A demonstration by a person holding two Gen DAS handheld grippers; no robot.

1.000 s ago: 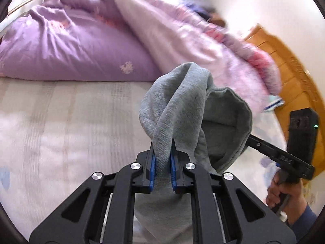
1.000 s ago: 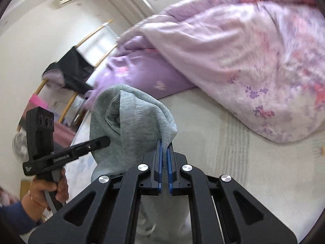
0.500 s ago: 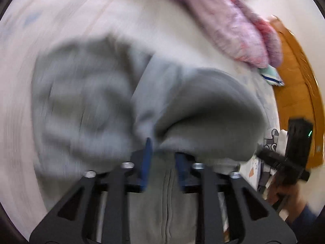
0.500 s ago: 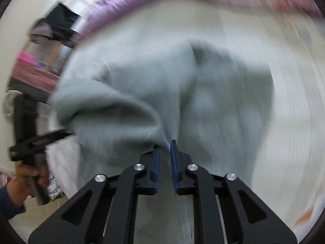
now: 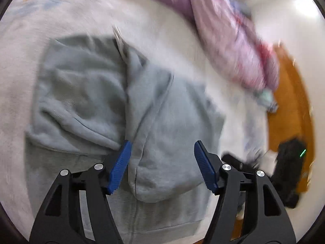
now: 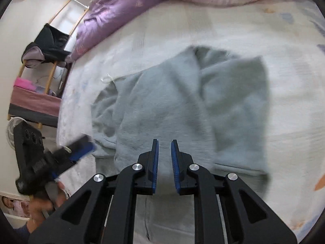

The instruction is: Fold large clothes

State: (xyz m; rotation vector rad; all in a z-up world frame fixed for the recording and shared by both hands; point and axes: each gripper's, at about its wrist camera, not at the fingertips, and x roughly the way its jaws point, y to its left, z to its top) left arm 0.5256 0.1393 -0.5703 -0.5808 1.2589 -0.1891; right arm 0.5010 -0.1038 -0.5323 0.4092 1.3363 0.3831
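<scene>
- One grey hoodie (image 5: 162, 109) lies on the pale bed sheet (image 5: 67, 14), folded over on itself, with the purple and pink quilt (image 6: 126, 6) heaped well beyond it.
- Its upper part is laid down over the lower part; a white drawstring (image 6: 107, 79) pokes out at the far edge, and the zip line of the under layer shows near the cameras.
- The left gripper (image 5: 162, 166) is spreading its blue pads wide. The fold's near edge sits between them, but neither pad presses on it.
- The right gripper (image 6: 164, 166) stands narrowly apart just over the cloth, with nothing pinched as far as this view shows.
- Judging by this, one lengthwise fold is down and released. The bundle looks lumpy and uneven, so smoothing and probably another fold are left.
</scene>
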